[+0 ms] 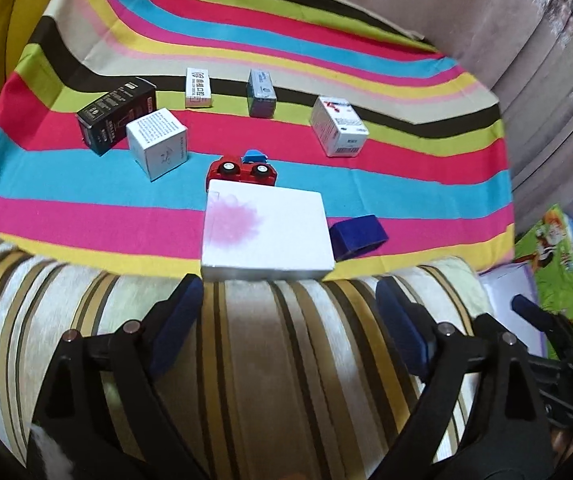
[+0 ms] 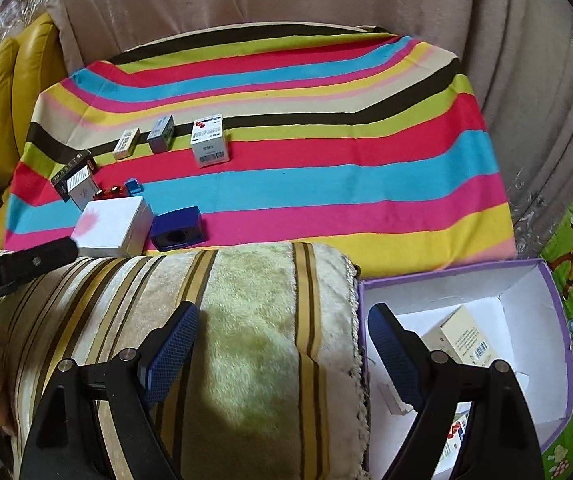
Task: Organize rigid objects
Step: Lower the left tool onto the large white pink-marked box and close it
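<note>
Purple-rimmed cardboard box [image 2: 552, 300] holds a cream carton [image 2: 471, 338] w/ barcode; left gripper [image 1: 286, 320] & right gripper [image 2: 282, 344] jaws wide, empty.

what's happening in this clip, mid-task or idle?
Mid-task, between picks. Both grippers are open and empty: the left gripper faces the white flat box at the striped cloth edge; the right gripper hangs beside the purple-rimmed bin. A cream box already lies in the bin. Several small boxes, a red toy car and a blue case remain on the cloth.

left claw [image 1: 288, 322]: black arms, blue pads | right claw [image 2: 282, 344]: same, silver pins
</note>
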`<control>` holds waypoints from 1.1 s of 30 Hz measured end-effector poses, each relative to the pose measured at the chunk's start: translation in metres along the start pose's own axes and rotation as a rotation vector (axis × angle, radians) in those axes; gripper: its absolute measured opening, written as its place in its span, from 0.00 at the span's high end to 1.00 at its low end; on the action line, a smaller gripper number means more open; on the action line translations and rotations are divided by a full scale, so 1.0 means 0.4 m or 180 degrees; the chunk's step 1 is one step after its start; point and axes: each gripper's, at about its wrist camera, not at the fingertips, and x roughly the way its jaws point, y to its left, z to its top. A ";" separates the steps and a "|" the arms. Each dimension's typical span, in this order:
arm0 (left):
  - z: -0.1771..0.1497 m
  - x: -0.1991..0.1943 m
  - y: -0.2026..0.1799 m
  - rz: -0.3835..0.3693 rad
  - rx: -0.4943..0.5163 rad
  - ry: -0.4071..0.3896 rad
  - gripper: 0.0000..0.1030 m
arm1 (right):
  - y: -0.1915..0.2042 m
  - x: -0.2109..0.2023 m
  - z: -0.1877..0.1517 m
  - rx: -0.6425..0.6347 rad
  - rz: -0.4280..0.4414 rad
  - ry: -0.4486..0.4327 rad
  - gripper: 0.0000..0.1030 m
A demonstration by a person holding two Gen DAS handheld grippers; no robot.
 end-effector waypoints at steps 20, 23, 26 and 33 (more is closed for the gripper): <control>0.057 0.119 0.017 0.0372 -0.0036 0.0439 0.13 | 0.024 0.028 0.034 -0.0244 -0.0130 0.0002 0.12; 0.055 0.111 0.015 0.0379 0.0005 0.0377 0.21 | 0.044 0.037 0.045 -0.0310 -0.0114 0.0010 0.12; 0.053 0.091 0.023 0.0308 -0.0008 0.0290 0.36 | 0.065 0.046 0.057 -0.0340 -0.0072 0.0021 0.12; 0.046 0.088 0.061 0.0176 -0.0166 0.0311 0.25 | 0.119 0.089 0.077 -0.0480 0.0027 0.0129 0.12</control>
